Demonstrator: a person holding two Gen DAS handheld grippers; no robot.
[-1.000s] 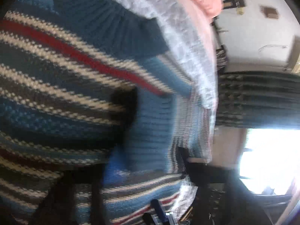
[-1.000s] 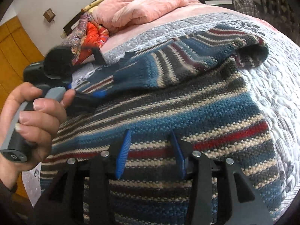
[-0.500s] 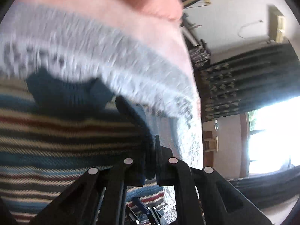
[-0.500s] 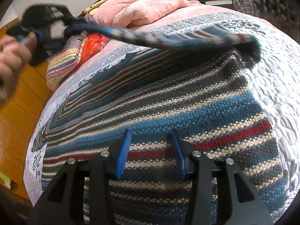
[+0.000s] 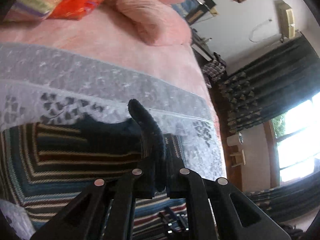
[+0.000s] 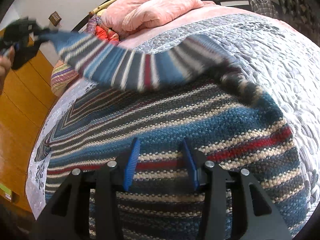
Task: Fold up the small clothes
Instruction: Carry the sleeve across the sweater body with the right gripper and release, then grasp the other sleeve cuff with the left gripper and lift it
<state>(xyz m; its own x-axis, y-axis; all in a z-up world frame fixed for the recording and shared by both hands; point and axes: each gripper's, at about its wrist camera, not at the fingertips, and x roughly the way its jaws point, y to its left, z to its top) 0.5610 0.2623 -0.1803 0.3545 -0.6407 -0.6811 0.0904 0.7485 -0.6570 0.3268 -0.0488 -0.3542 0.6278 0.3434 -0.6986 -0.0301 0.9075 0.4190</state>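
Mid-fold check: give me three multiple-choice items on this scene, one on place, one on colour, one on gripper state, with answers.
1. The striped sweater lies on:
A. a quilted bedspread
B. a wooden floor
C. a chair

2. The right hand-held gripper has finger pads coloured:
A. red
B. blue
C. white

3. The left hand-held gripper is:
A. open over the pillow
B. shut on nothing
C. shut on the sweater's sleeve

Answers: 1 A, quilt shows around the knit; 2 B, both pads are blue; 3 C, dark cuff sits pinched between its fingers, sleeve lifted.
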